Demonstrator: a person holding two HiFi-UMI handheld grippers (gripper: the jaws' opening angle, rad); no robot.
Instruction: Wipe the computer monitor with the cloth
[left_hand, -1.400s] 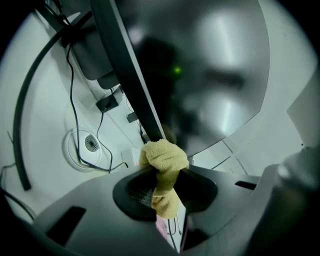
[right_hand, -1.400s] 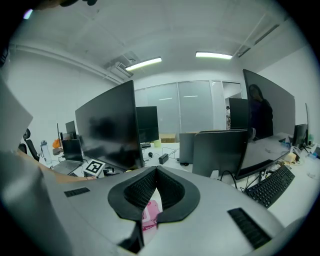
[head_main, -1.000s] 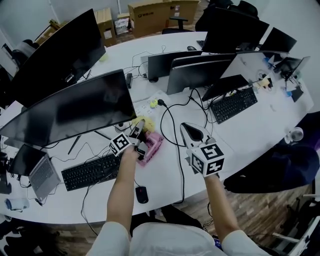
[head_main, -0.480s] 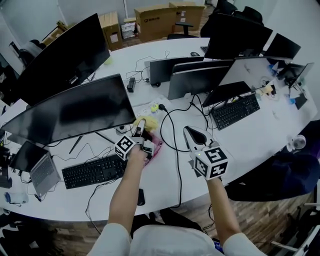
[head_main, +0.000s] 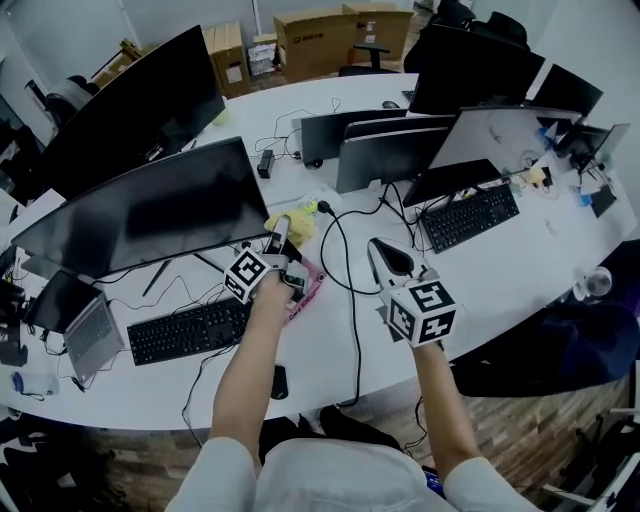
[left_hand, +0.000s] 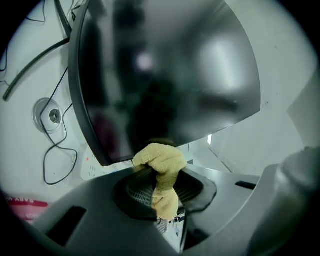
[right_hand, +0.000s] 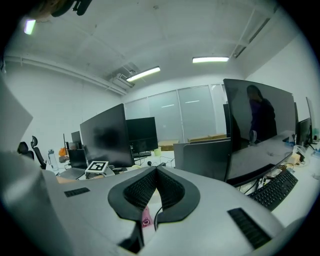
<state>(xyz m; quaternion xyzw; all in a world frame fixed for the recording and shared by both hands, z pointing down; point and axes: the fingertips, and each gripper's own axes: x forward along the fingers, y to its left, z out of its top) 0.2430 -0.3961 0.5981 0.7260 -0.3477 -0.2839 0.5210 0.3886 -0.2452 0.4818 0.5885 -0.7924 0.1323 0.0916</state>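
The white desk (head_main: 500, 290) carries several screens. The wide curved monitor (head_main: 150, 215) stands at its left, just ahead of the left gripper (head_main: 281, 238), whose fingers are clamped on a bunched yellow cloth (left_hand: 159, 161) held near the screen's lower corner. The right gripper (head_main: 386, 257) hovers over the desk, fingers pressed together on nothing. Only a small wad of cloth sticks out, so a firm stroke could scrape the hard fingers on the panel or pull the cloth free.

Curved white desk (head_main: 522, 262), wood-plank floor (head_main: 535, 405), cardboard boxes (head_main: 320, 38) at the far side, ceiling strip lights (right_hand: 210, 60)
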